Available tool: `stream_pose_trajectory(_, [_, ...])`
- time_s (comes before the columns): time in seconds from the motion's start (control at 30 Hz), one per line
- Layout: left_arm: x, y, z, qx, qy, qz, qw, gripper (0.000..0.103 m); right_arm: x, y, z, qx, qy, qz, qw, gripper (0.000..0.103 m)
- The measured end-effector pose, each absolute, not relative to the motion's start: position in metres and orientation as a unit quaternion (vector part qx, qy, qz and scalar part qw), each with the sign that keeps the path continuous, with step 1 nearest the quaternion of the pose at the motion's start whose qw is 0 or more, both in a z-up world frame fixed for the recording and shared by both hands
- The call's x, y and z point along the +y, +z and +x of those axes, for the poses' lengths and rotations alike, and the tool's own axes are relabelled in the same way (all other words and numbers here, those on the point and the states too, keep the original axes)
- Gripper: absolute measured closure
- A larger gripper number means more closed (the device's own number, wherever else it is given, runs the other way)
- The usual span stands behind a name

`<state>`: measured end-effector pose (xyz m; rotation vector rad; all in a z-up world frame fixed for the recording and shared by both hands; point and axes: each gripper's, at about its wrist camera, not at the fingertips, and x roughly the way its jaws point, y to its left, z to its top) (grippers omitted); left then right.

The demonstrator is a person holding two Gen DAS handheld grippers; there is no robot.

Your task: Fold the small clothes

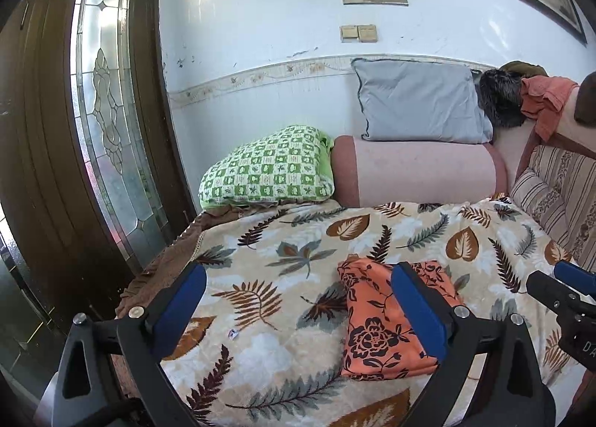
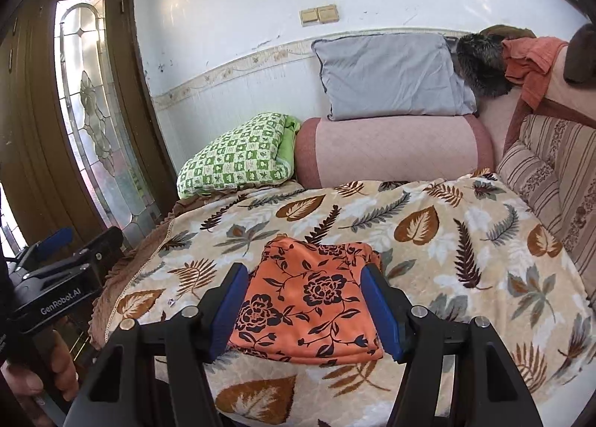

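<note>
— Tongs first: how are they held?
— Both are spread and nothing is pinched. The left tongs (image 1: 298, 307) are held over the leaf-print blanket (image 1: 283, 348), with the folded orange floral cloth (image 1: 376, 319) partly hidden behind the right finger (image 1: 421, 311). The right tongs (image 2: 305, 309) are held low, the cloth (image 2: 309, 300) seen between the blue pads (image 2: 381, 315).
— Where are the edges?
— The cloth's near fold is laid close to the bed's front edge. The blanket's left border is seen near the glazed door (image 2: 89, 117).
— Open room?
— Bare blanket is left beyond the cloth, up to the pink bolster (image 2: 391, 151) and green checked pillow (image 2: 238, 155).
</note>
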<state>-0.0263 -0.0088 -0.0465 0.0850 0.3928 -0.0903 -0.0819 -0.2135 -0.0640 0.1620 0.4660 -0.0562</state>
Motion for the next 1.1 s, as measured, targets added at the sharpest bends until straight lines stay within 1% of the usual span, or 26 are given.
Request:
stream_pose_trajectory(0.5, [-0.018, -0.031, -0.035, 0.195, -0.051, 0.037, 0.979, 0.003, -0.222, -0.056, -0.096, 0.222, -0.043, 0.083, 0.971, 0.036])
stream_pose_trajectory(1.1, [0.003, -0.030, -0.024, 0.197, -0.023, 0.019, 0.980, 0.001, -0.201, -0.057, -0.085, 0.221, -0.031, 0.063, 0.973, 0.036])
